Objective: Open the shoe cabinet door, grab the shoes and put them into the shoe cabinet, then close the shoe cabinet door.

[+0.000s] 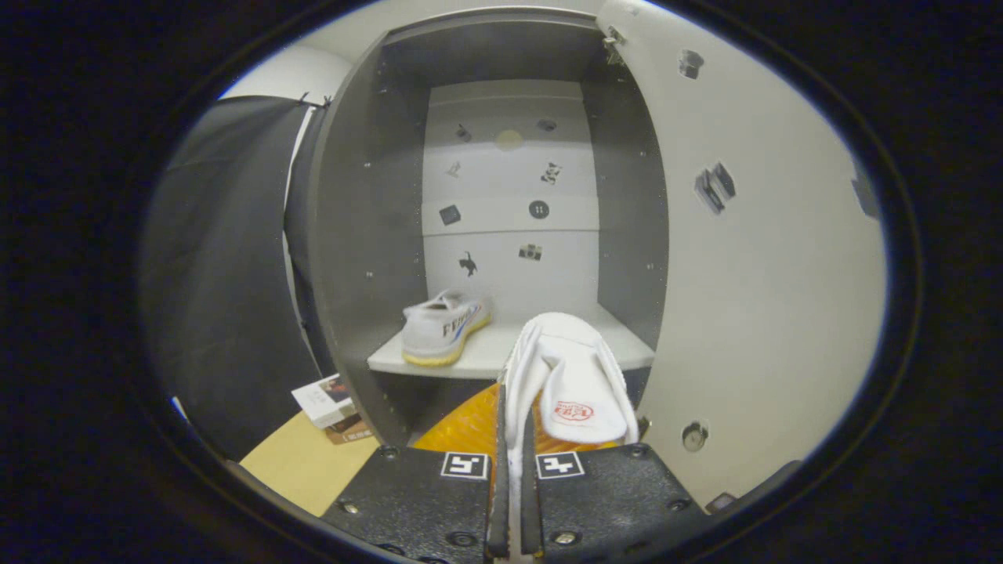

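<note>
**One shoe shelved, the second on its way in**

One white shoe (pixel 444 332) already lay on the shelf (pixel 501 354) of the shoe cabinet (pixel 368 235), toward the shelf's left side, its yellow-edged sole resting on the board. The cabinet door (pixel 768 258) stood swung wide open to the right of the shelf. The gripper (pixel 513 470) was clenched on the second shoe (pixel 568 376): both fingers (pixel 423 501) pinched the white upper along its collar edge (the tongue with its red mark hung just to the right of the pinch), and the shoe's toe pointed forward, reaching as far as the shelf's front edge. Whether the toe already rested on the board or hung just above it could not be told.

Judged from this, the door-opening step was done and the placing of the second shoe was in hand. The next move seemed to call for carrying the shoe forward onto the free right half of the shelf, beside the first shoe, lowering it flat before letting go, then drawing back clear of the shelf to reach the door. A box (pixel 325 399) lay on the floor left of the cabinet's base.
</note>
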A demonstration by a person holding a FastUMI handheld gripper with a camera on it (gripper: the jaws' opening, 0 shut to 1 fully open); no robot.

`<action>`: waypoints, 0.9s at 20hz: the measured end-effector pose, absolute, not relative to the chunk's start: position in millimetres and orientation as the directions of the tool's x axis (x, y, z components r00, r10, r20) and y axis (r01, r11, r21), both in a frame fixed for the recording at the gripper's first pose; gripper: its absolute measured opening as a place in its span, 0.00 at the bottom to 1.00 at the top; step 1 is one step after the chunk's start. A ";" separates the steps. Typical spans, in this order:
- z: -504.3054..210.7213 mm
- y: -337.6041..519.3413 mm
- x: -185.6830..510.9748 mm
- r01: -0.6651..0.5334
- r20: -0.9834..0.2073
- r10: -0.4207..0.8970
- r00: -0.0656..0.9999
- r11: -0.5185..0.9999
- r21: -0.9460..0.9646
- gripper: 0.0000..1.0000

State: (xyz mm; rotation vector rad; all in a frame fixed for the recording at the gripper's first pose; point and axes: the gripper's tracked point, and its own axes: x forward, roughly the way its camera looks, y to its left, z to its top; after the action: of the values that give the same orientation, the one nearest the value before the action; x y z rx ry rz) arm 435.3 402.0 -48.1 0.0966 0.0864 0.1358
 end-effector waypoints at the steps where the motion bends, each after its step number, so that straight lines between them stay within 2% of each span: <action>1: -36.2 402.1 446.7 -0.128 -0.069 0.135 0.988 0.987 0.097 0.09; 9: 23.6 410.7 550.6 -0.133 -0.027 0.136 0.990 0.987 0.087 0.09; 18: 0.2 415.4 646.8 -0.105 -0.135 0.109 0.985 0.994 0.038 0.09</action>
State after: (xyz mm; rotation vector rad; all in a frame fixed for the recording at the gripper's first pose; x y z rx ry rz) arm 646.8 415.4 0.2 0.0310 0.1376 0.1077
